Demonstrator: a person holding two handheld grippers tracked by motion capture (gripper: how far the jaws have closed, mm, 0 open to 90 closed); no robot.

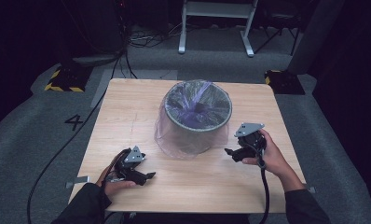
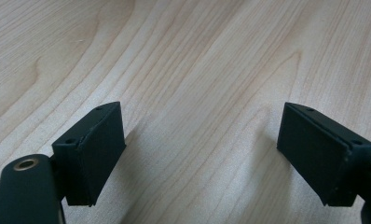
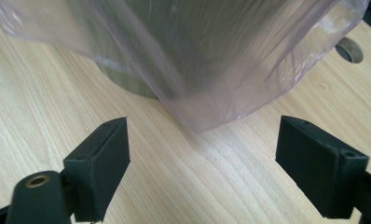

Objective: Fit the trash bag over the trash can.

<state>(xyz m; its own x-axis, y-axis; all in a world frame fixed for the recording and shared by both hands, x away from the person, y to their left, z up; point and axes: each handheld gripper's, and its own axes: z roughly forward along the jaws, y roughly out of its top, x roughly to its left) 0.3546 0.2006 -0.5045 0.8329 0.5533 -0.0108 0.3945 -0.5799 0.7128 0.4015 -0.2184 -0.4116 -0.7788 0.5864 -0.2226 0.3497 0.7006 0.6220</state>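
High view: a small bin [image 1: 198,112] stands mid-table on the wooden table [image 1: 127,107], its pale purple liner bag [image 1: 174,137] folded over the rim and hanging loose down the outside. Right gripper [image 1: 231,152], jaws apart and empty, sits low beside the bag's drooping hem (likely lining up to take it). Left gripper [image 1: 149,176] waits near the table's near edge, jaws wide over bare wood.

Round grey waste bin [image 1: 198,122] upright at mid-table, slightly toward the far edge. Lined with a thin translucent purple-tinted plastic bag [image 1: 174,137]: folded over the rim, draped loosely down the outside wall, hem hanging near the tabletop. Inside the bin the bag is bunched and crumpled, darker purple at centre. In the right gripper view the film [image 3: 211,79] hangs wrinkled, see-through, bin visible behind.
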